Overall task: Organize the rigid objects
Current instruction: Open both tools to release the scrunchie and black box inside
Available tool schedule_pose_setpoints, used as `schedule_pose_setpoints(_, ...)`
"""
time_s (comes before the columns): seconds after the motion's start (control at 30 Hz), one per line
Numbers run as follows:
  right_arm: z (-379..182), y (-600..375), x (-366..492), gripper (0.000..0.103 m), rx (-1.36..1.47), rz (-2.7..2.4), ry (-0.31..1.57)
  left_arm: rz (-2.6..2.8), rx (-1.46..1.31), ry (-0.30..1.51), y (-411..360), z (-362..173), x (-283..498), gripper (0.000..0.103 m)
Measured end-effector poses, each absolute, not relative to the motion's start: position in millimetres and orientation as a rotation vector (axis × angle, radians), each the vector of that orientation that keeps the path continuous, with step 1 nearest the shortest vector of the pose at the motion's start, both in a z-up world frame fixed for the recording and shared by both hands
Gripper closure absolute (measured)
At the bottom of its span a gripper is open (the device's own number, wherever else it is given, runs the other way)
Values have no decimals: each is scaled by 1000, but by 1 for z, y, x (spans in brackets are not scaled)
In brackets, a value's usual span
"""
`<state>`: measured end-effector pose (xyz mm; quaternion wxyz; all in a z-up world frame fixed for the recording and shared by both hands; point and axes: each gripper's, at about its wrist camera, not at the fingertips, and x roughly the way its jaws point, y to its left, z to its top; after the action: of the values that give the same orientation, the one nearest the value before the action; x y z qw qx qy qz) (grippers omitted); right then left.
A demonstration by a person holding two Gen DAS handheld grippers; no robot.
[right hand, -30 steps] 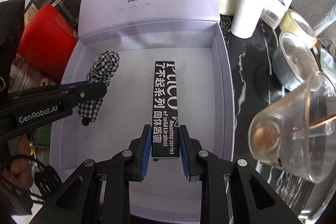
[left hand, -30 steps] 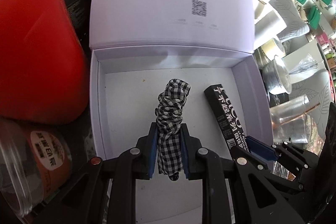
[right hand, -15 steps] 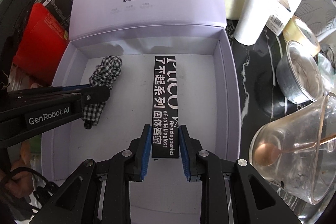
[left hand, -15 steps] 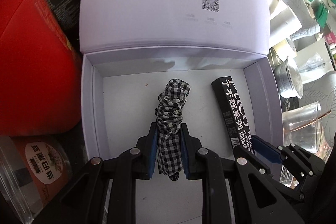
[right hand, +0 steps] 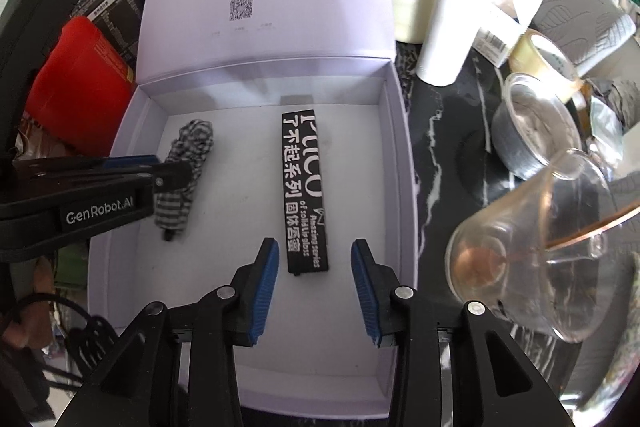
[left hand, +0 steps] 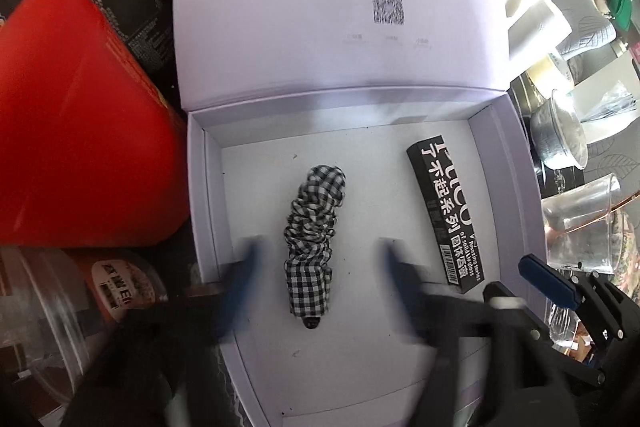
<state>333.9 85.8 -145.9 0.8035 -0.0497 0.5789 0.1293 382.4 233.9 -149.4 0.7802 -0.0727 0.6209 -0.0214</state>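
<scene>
Lilac box holds both items; with both grippers' jaws just opened off scrunchie and carton, I lift straight toward 6 o'clock without snagging.

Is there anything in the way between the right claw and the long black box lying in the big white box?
Nothing visible. The right gripper has just been opening, and the black box lies flat on the white box's floor with its near end between the open blue pads, neither touching it. The checked scrunchie lies apart, to the left.
</scene>
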Motion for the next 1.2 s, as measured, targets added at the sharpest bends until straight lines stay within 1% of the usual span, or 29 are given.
schedule_pose_setpoints(0.03, -142, 84, 332, 66, -103, 272, 1236, -54, -162, 1332, 234, -146, 381, 15)
schedule_pose_setpoints(0.43, -109, 73, 318, 66, -89, 251, 1167, -76, -118, 1260, 218, -102, 365, 15)
schedule_pose_setpoints(0.8, -69, 67, 287, 66, -76, 244, 1095, -81, -113, 1182, 231, -54, 327, 15)
schedule_pose_setpoints(1.2, -25, 52, 247, 66, -41, 223, 992, -91, -100, 1074, 218, -1, 288, 15)
